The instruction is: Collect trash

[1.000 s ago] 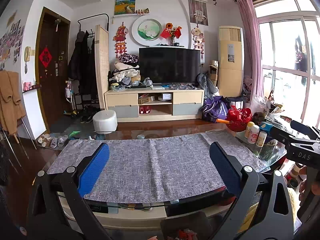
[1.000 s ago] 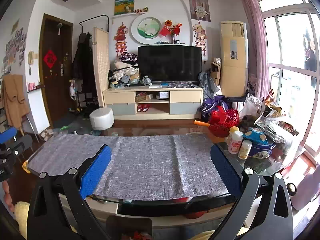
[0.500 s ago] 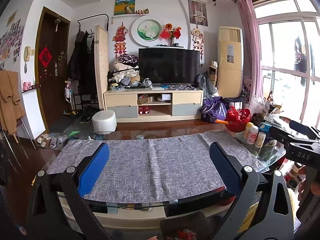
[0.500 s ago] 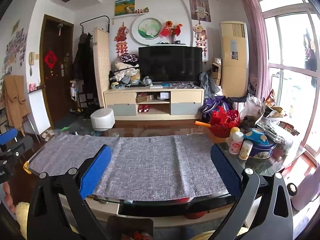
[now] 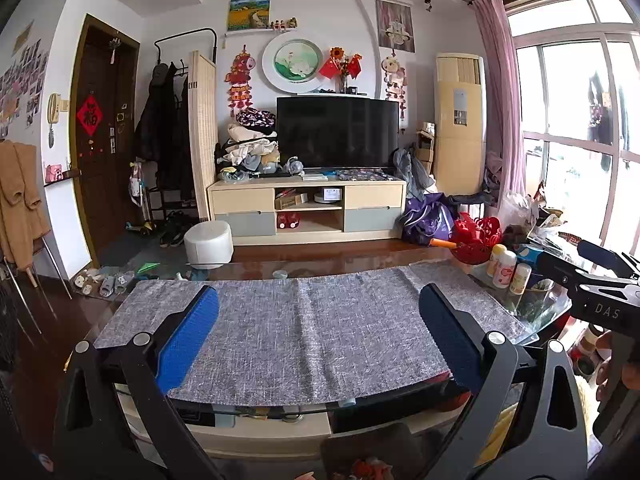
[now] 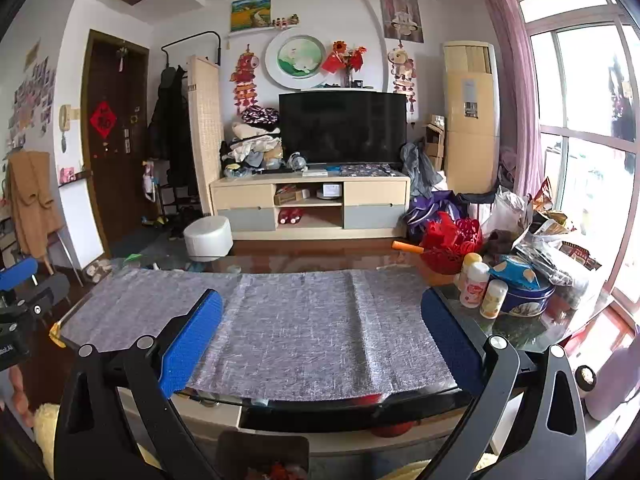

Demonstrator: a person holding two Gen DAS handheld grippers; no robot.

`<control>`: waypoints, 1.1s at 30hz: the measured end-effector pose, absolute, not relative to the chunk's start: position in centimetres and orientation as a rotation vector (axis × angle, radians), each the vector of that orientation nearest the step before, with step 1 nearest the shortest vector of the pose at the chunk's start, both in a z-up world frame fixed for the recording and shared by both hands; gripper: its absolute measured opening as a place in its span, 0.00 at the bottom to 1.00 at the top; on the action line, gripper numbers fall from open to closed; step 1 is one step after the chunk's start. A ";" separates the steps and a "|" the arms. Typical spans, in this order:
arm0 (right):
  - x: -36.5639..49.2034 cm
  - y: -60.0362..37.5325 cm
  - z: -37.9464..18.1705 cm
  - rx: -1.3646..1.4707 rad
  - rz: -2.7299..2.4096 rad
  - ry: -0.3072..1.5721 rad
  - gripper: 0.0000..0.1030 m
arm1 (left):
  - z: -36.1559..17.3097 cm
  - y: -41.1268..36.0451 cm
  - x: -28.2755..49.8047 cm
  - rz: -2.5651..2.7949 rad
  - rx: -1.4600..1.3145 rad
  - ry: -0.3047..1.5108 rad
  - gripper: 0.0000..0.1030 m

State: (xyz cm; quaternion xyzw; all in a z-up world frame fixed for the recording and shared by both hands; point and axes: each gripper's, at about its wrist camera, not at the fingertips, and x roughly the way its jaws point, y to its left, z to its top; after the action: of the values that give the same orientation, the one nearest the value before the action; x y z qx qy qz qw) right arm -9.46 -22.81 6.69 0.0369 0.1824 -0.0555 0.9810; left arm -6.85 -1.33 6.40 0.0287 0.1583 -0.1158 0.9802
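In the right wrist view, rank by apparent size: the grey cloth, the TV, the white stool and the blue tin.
1. Grey cloth, though it lies nearest the camera.
2. TV.
3. White stool and blue tin look about alike; the tin is partly hidden, so unranked.

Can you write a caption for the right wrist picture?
Open right gripper hovers over a bare grey cloth, small bottles and blue tin beside it.

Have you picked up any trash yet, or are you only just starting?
Only just starting, it seems. Nothing looks collected: the left gripper and right gripper are both open and hold nothing, hovering over the near edge of the grey cloth, which looks bare. Everything is left to do. The likely trash is the pile of bags and wrappers at the right end of the glass table, untouched so far.
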 end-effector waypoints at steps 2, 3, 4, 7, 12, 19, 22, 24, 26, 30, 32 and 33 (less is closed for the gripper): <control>-9.5 -22.8 6.7 0.076 -0.112 0.366 0.97 | 6.5 -1.3 -7.0 -0.232 0.058 0.315 0.92; -9.5 -22.7 6.7 0.077 -0.113 0.366 0.97 | 6.5 -1.3 -7.0 -0.231 0.058 0.314 0.92; -9.4 -22.7 6.7 0.076 -0.112 0.367 0.97 | 6.5 -1.3 -7.0 -0.232 0.057 0.315 0.92; -9.4 -22.7 6.8 0.076 -0.112 0.367 0.97 | 6.5 -1.3 -7.1 -0.233 0.056 0.314 0.92; -9.4 -22.7 6.8 0.076 -0.112 0.366 0.97 | 6.5 -1.2 -7.0 -0.233 0.057 0.315 0.92; -9.5 -22.6 6.8 0.078 -0.113 0.366 0.97 | 6.5 -1.2 -7.1 -0.233 0.057 0.314 0.92; -9.4 -22.8 6.7 0.076 -0.111 0.366 0.97 | 6.5 -1.2 -7.0 -0.233 0.057 0.315 0.92; -9.4 -22.6 6.8 0.077 -0.111 0.365 0.97 | 6.5 -1.2 -7.1 -0.232 0.057 0.315 0.92; -9.4 -22.5 6.8 0.078 -0.111 0.366 0.97 | 6.5 -1.2 -7.1 -0.232 0.057 0.314 0.92; -9.5 -22.3 6.9 0.082 -0.108 0.365 0.97 | 6.6 -1.2 -7.1 -0.232 0.055 0.313 0.92; -9.5 -22.4 6.9 0.081 -0.110 0.365 0.97 | 6.6 -1.2 -7.1 -0.230 0.055 0.314 0.92; -9.5 -22.2 7.0 0.082 -0.109 0.364 0.97 | 6.6 -1.2 -7.1 -0.230 0.055 0.314 0.92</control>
State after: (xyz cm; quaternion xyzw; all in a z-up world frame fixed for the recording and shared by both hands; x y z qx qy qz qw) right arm -9.52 -22.22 6.97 0.0409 0.1810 -0.0541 0.9811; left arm -7.15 -1.22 6.61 0.0273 0.1558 -0.1142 0.9808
